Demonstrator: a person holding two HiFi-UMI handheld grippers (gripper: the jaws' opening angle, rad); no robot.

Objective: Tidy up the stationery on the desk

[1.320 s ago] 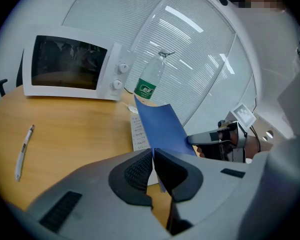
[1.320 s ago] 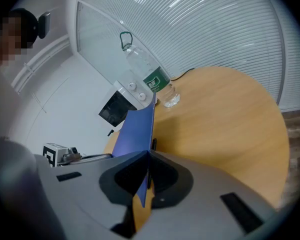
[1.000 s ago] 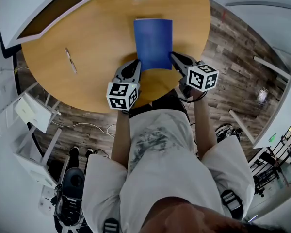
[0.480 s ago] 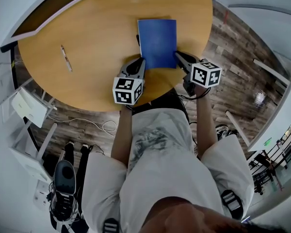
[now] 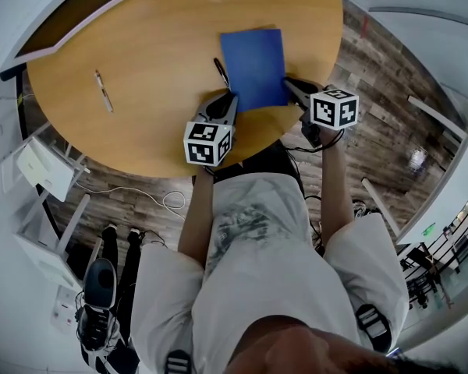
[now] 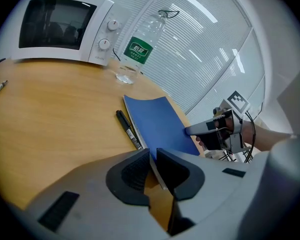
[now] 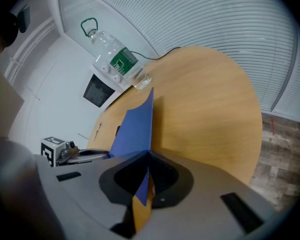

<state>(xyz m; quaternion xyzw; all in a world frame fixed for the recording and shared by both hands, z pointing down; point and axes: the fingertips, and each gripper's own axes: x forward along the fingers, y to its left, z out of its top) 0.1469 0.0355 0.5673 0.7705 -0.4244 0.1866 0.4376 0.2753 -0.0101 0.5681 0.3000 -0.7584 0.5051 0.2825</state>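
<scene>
A blue notebook (image 5: 254, 67) lies on the round wooden table (image 5: 156, 53), its near edge towards me. My right gripper (image 5: 290, 84) is shut on its near right corner, and the cover runs up from between the jaws (image 7: 149, 156). My left gripper (image 5: 230, 100) is at the near left corner. Its jaws have just been opening, and the notebook's edge (image 6: 160, 171) sits loosely in the narrow gap between them (image 6: 153, 156). A black pen (image 5: 221, 72) lies along the notebook's left side (image 6: 128, 129). A second, pale pen (image 5: 103, 91) rests far to the left.
A water bottle (image 6: 138, 49) stands at the table's far edge, beside a white microwave (image 6: 60, 31). The table's rim curves close on the right (image 7: 250, 134), with wooden floor (image 5: 390, 84) beyond. White shelving (image 5: 39, 178) stands at lower left.
The notebook has slid a little to the right and turned slightly, uncovering the black pen at its left. Both grippers moved up the picture with it.
</scene>
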